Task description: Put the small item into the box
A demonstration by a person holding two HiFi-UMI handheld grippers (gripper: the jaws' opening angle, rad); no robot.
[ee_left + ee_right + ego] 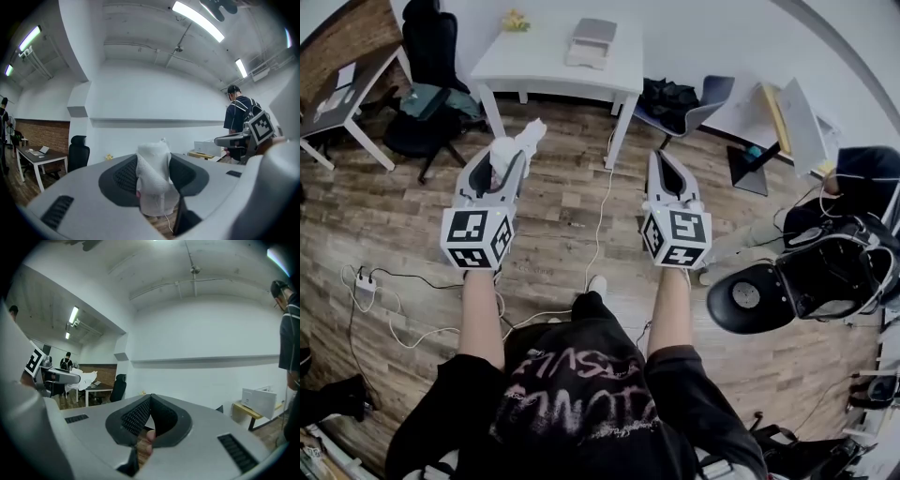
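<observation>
A small item wrapped in white foam netting (516,145) sticks out between the jaws of my left gripper (508,157), which is shut on it. In the left gripper view the wrapped item (153,176) fills the gap between the dark pads and stands upright. My right gripper (664,161) is held level beside the left one. Its jaws meet at the tip in the right gripper view (150,401), with nothing between them. A pale box (592,42) lies on the white table (534,66) ahead; the box (206,146) also shows far off in the left gripper view.
I stand on a wooden floor with a power strip (364,279) and cables at the left. A black office chair (431,56) and a dark desk (337,94) stand at the far left. A black stool (750,298) and a seated person (862,178) are at the right.
</observation>
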